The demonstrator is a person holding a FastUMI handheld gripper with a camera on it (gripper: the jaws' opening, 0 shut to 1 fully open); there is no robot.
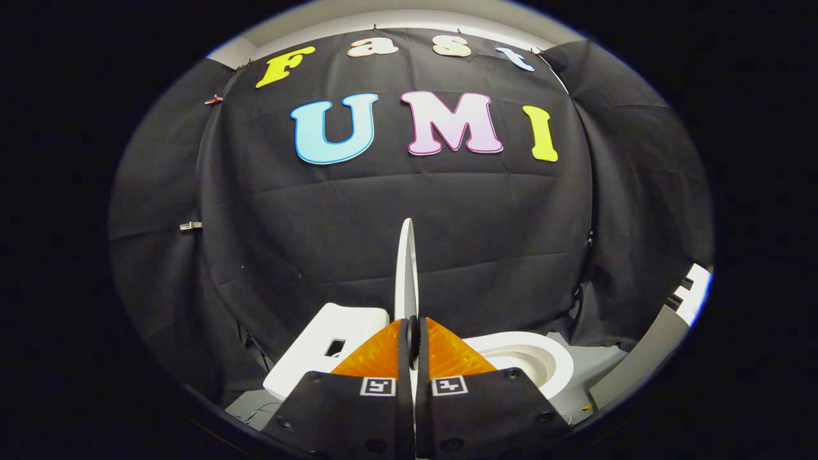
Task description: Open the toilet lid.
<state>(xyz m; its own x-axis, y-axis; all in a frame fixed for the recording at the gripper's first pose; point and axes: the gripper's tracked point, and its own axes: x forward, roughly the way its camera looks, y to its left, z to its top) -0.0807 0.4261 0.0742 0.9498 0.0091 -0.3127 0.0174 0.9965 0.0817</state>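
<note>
The white toilet lid [405,268] stands edge-on and upright, rising straight up from between my fingers. My gripper [413,332] is shut on the lid's lower edge, both fingers pressed against its two faces. To the right of the fingers lies the white toilet bowl with its seat ring [533,358], uncovered. To the left of the fingers sits the white tank [332,348], with a dark rectangular opening in its side.
Black cloth walls close in behind and on both sides of the toilet. A grey-and-white curved frame part [664,332] stands at the right, beyond the bowl. Grey floor [601,364] shows around the bowl.
</note>
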